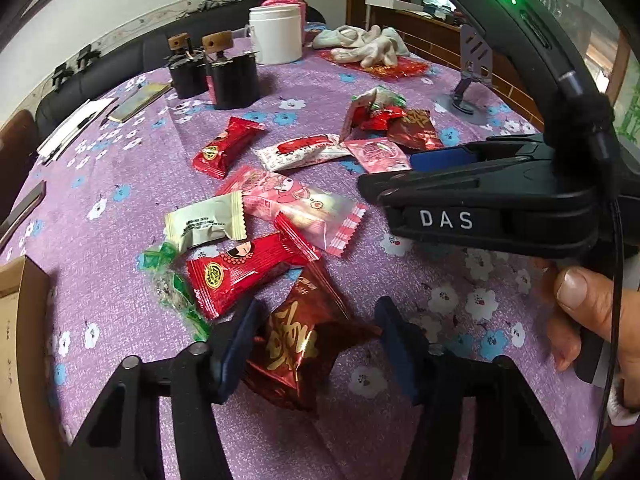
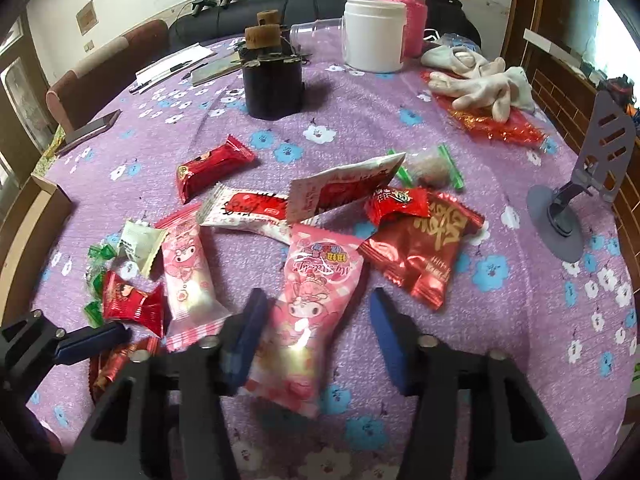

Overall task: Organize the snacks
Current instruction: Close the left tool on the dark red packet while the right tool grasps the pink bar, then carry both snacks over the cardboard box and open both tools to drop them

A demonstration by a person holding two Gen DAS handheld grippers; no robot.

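Fingers of the left gripper stand spread wide, a dark red foil snack packet with gold characters lying between them on the purple floral tablecloth; only the left blue pad appears to touch it, and nothing is clamped. A cardboard box edge sits at far left. Just ahead lie a green-twist clear candy, a bright red wrapped snack, a pale cream sachet and a pink cartoon-print packet.

The right gripper is likewise wide open, straddling a pink cartoon-print pouch without pinching it. Crowding it at right is a red foil packet. Beyond stand a black cylindrical container, a white plastic jar and white gloves.
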